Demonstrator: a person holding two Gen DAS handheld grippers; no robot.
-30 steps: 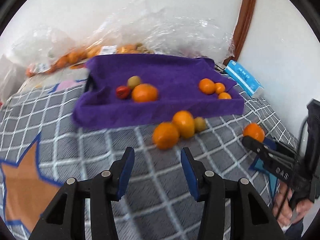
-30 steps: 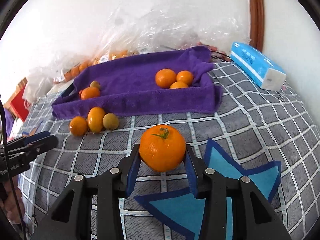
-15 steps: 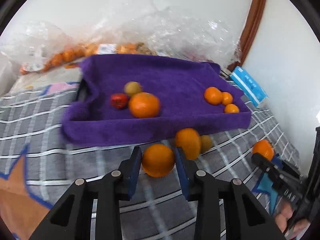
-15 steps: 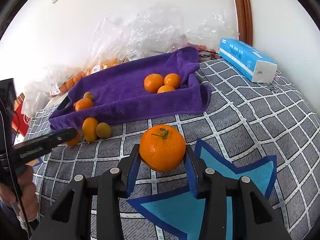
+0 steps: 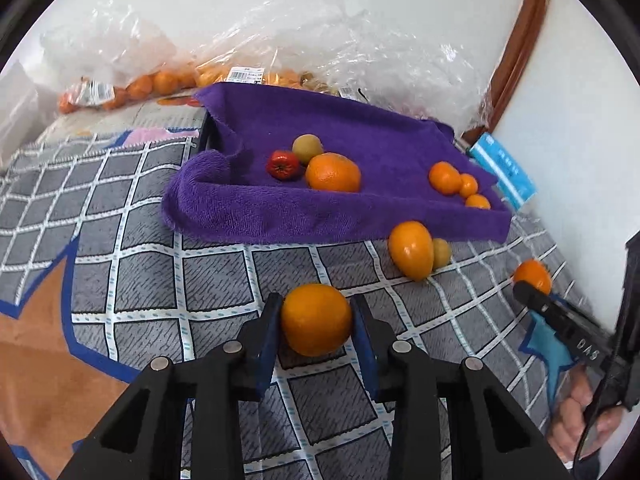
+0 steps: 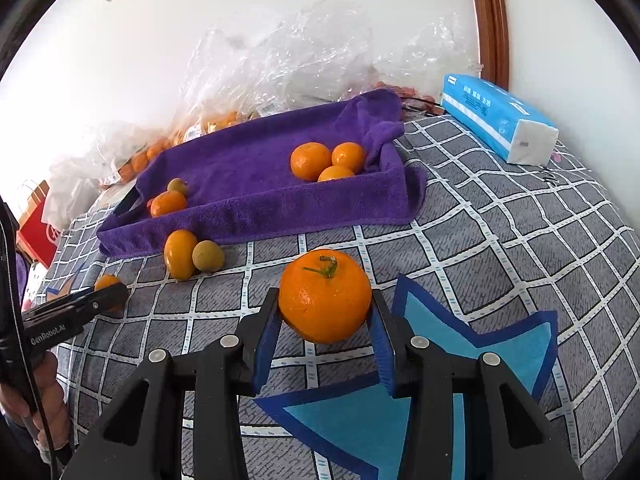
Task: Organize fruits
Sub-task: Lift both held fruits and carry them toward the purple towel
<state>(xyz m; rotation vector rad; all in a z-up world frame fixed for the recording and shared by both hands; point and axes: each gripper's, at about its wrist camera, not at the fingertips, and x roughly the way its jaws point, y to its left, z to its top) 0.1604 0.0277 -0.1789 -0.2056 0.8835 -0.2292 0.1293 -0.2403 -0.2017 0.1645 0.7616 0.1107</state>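
Observation:
My left gripper point(image 5: 316, 320) is shut on an orange point(image 5: 316, 318), just above the checked cloth. My right gripper point(image 6: 325, 304) is shut on a stemmed tangerine point(image 6: 325, 294) and holds it above the cloth. A tray lined with a purple towel point(image 5: 360, 224) point(image 6: 256, 164) holds an orange point(image 5: 333, 172), a small red fruit point(image 5: 283, 165) and a greenish fruit point(image 5: 307, 148) at its left, and three tangerines point(image 5: 460, 184) point(image 6: 326, 160) at its right. An oval orange fruit point(image 5: 411, 255) point(image 6: 180, 254) and a greenish fruit point(image 6: 207, 256) lie in front of the tray.
Clear plastic bags of oranges point(image 5: 168, 80) are piled behind the tray against the white wall. A blue tissue pack point(image 6: 496, 116) lies at the right beside a brown door frame point(image 6: 490, 20). A red bag point(image 6: 38, 224) stands at the far left.
My left gripper moved forward to the loose orange, closed on it and drew it back from the other two fruits. My right gripper kept holding the tangerine.

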